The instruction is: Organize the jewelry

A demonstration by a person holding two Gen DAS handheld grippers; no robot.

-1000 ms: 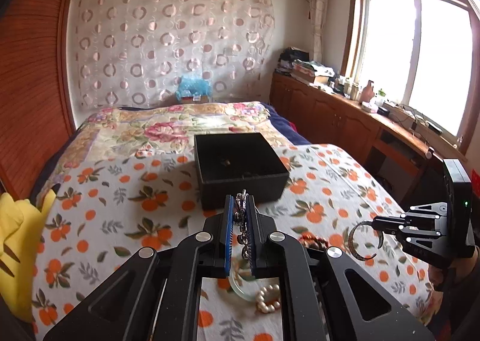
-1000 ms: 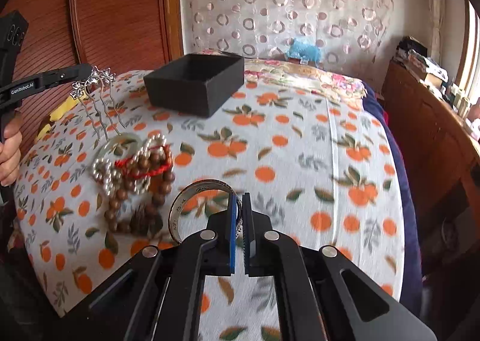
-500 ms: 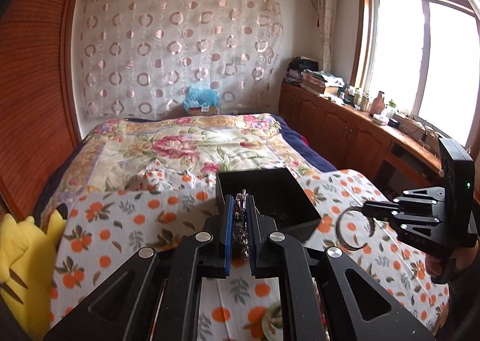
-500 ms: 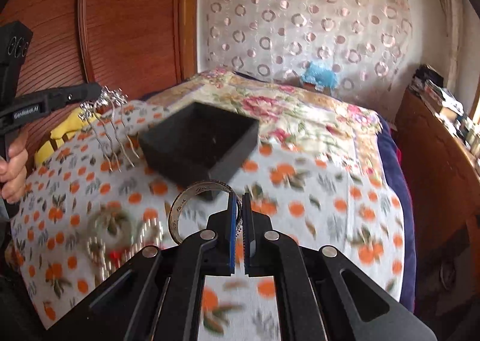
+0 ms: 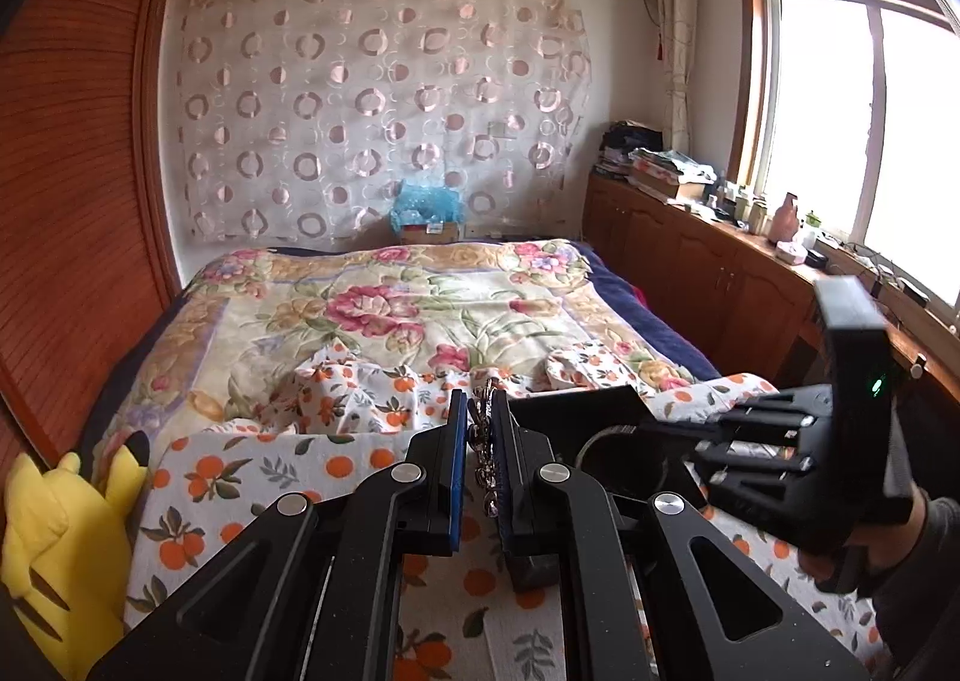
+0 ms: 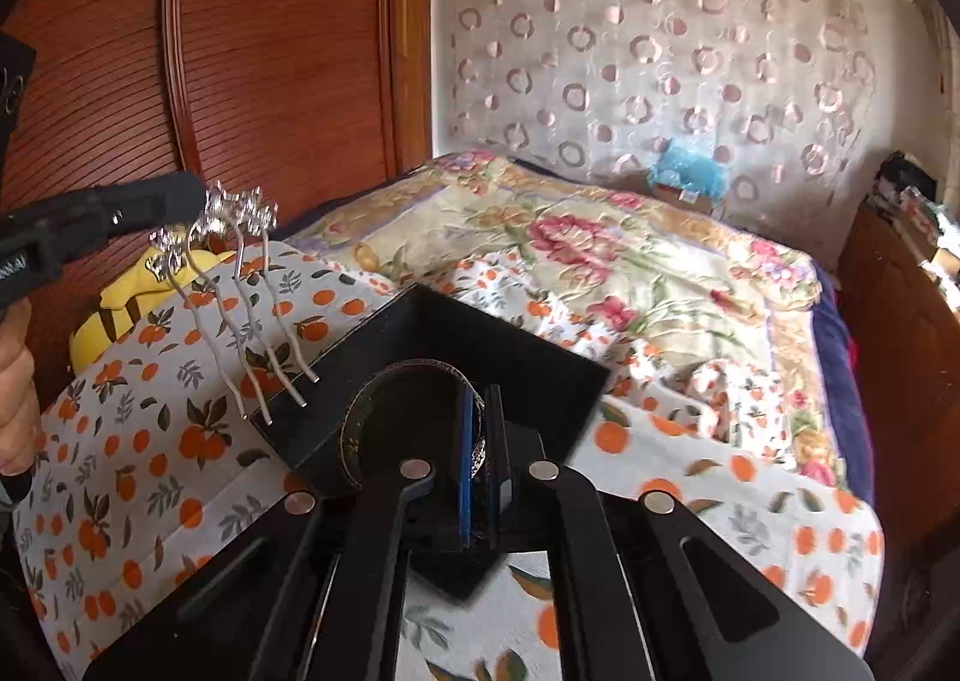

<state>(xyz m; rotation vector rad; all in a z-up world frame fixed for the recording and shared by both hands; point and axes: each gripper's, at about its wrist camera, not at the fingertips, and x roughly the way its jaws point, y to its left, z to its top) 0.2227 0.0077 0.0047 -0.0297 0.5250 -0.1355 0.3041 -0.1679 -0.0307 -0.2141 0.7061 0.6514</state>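
Both pieces are now carried from the near jewelry heap up to the black box (image 6: pixel 456 375).

A silver hair comb (image 6: pixel 234 273) is pinched at its ornate top by the left gripper (image 5: pixel 483 459), prongs hanging over the box's left wall; a metal bangle (image 6: pixel 384 411) is clamped by its rim in the right gripper (image 6: pixel 480 471), above the opening. Both are judged light, stiff and slippery (the comb's thin prongs may bend), so the decorated spine and the band are the best holds. What is in the box cannot be made out.
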